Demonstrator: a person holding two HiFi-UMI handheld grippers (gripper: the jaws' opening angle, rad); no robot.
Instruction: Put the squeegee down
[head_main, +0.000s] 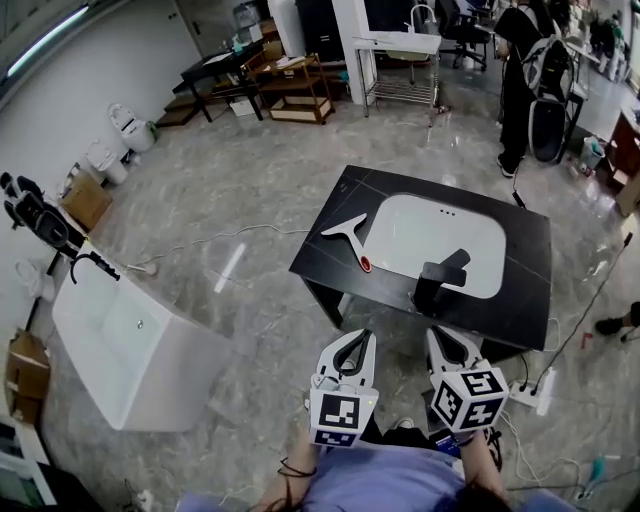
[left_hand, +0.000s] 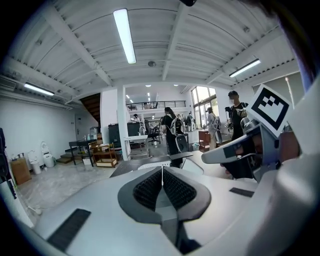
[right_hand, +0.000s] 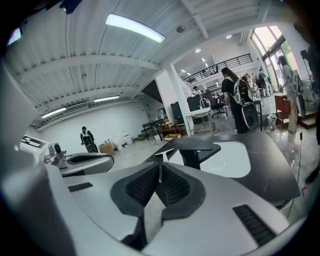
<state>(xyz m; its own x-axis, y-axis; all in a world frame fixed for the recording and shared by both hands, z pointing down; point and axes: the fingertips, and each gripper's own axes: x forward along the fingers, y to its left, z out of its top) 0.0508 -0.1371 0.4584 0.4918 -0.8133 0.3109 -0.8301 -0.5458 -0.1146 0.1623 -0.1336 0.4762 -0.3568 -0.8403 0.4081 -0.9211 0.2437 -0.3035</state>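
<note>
Black counter (head_main: 525, 290) with a white sink (head_main: 440, 235) set into it. A black faucet (head_main: 440, 280) stands at the sink's near rim.

Squeegee (head_main: 352, 238) lies flat on the counter's left side, in the dark strip between the left edge and the sink's left rim. White blade at the far end, handle running toward the near edge, red tip nearest that edge. Nothing touches it.

Left hand-held gripper (head_main: 360, 340): jaws together, ribbed pads meeting, nothing between them. Right hand-held gripper (head_main: 440, 338): the same, pads closed on each other and empty. The two sit side by side close to the person's body, off the counter's near edge and over the floor, well apart from the squeegee. Both point toward the counter.

Surroundings: white tub (head_main: 130, 350) on the floor off the counter's left edge. A power strip (head_main: 530, 395) with cables lies on the floor by the near right corner. A person in dark clothes (head_main: 525, 80) stands beyond the far right corner.
</note>
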